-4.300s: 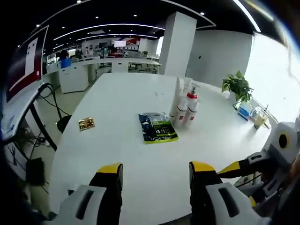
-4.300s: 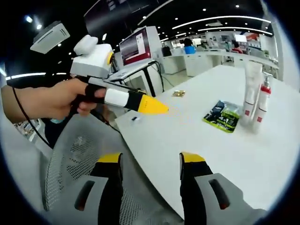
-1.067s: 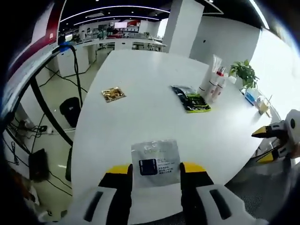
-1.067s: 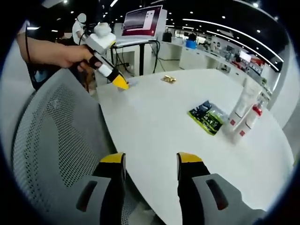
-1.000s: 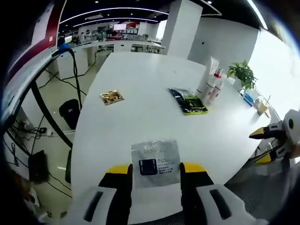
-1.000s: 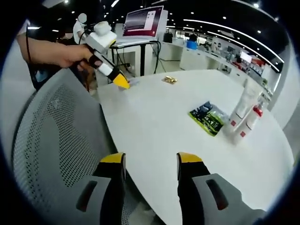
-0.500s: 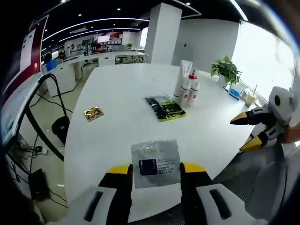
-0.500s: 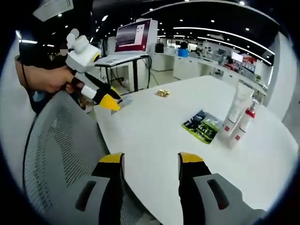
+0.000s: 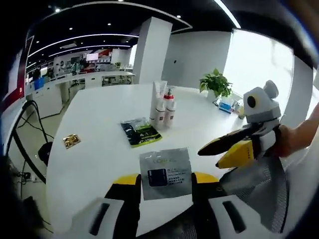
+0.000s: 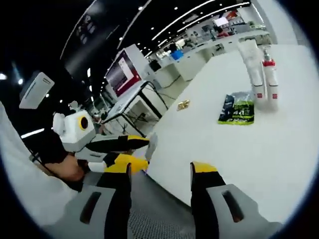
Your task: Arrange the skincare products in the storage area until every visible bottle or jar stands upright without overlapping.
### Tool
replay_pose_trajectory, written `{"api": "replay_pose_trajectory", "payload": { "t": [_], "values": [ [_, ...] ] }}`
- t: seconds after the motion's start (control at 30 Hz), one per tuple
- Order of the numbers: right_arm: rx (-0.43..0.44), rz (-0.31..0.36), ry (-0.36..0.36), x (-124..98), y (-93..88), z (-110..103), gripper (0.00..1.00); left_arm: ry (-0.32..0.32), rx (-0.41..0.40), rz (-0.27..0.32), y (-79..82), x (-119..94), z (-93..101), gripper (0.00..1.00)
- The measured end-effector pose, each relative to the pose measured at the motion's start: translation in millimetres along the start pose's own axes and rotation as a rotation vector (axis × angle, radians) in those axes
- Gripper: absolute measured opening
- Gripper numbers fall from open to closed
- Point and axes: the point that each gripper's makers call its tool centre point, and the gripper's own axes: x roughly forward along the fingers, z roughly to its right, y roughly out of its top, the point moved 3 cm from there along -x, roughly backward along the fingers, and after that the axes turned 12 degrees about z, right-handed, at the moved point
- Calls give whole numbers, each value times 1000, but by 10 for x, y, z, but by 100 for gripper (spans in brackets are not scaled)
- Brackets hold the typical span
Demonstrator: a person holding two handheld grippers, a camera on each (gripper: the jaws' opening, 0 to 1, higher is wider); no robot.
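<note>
While the white table (image 9: 99, 129) carries the upright bottles (image 9: 164, 105) beside a green packet (image 9: 141, 133) and a small gold sachet (image 9: 71, 141), the left gripper (image 9: 164, 180) clamps a silver sachet (image 9: 165, 172); the right gripper (image 10: 162, 172) hangs parted, holding nothing.

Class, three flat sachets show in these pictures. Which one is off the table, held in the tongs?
The silver-grey sachet, clamped between the left tongs. The green-and-black sachet and the small gold sachet lie flat on the white table.
</note>
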Motion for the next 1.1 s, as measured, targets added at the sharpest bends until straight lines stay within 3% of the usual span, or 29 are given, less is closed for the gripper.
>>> {"api": "replay_pose_trajectory", "payload": {
  "t": [0.1, 0.17, 0.37, 0.53, 0.6, 0.87, 1.1],
  "values": [
    [28, -5, 3, -6, -9, 11, 37, -38, 11, 14, 13, 1, 81, 41],
    [100, -17, 41, -6, -27, -51, 30, -43, 12, 15, 16, -2, 98, 41],
    [104, -34, 50, 24, -74, -75, 21, -84, 47, 21, -3, -10, 222, 41],
    [148, -45, 75, -6, -76, -106, 2, -128, 92, 17, -28, -19, 318, 41],
    [156, -51, 69, -14, -83, -92, 1, -131, 96, 19, -23, -24, 320, 41],
    [201, -58, 94, -43, -70, -142, 0, -204, 33, 28, -7, -31, 317, 42],
    [204, -41, 132, -81, -24, -180, 0, -286, -114, 43, 58, -69, 366, 42]
  ]
}}
